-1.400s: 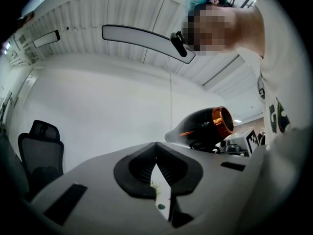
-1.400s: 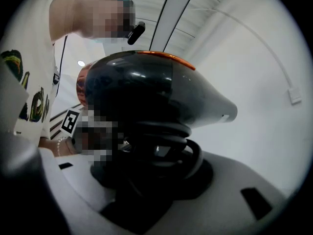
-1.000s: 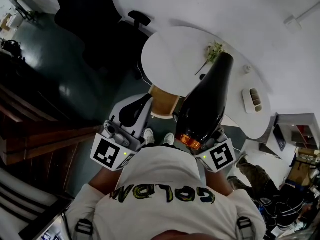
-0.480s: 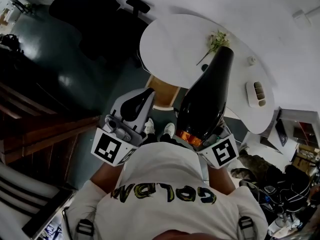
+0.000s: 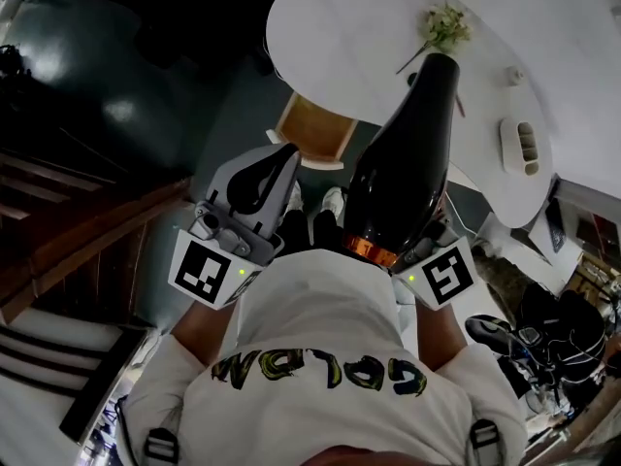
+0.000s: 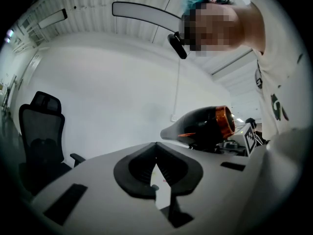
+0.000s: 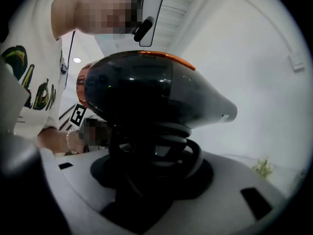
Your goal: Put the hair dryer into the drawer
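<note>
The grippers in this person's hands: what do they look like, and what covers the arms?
Both the left gripper and right gripper have smooth pale grey shells with black jaw pads. Each carries a cube with a black-and-white square marker and a small green light. The person wears a white short-sleeved T-shirt with dark and yellow-green lettering.

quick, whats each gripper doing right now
left gripper: closed, nothing in it
right gripper: closed on the hair dryer, gripping its handle

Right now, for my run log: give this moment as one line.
left gripper: shut, empty | right gripper: grips hair dryer handle | drawer: open, dryer not inside
</note>
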A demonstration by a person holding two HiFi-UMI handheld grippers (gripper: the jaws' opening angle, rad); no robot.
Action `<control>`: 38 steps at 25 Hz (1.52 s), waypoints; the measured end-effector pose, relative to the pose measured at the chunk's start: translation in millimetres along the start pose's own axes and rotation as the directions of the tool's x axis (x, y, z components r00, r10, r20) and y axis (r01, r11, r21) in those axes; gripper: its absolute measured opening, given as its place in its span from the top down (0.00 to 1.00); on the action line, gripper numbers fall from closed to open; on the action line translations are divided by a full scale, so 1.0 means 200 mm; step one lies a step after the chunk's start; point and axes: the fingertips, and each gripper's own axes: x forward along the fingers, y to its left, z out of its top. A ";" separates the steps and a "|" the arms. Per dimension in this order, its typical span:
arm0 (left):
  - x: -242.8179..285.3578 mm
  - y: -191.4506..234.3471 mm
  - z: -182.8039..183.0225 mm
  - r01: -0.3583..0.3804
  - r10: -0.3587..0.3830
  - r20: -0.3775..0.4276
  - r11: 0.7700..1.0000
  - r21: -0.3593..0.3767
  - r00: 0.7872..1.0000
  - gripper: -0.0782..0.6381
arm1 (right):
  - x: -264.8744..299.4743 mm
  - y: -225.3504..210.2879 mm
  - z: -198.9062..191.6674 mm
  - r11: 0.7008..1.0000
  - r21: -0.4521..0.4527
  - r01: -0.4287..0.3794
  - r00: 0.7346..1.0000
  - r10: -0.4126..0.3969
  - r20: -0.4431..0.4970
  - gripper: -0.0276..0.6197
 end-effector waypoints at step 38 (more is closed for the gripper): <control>-0.44 0.37 -1.08 -0.055 0.028 -0.286 0.995 -0.088 0.958 0.88 | 0.36 0.65 -1.23 0.867 0.363 -0.343 0.799 0.472 -0.373 0.59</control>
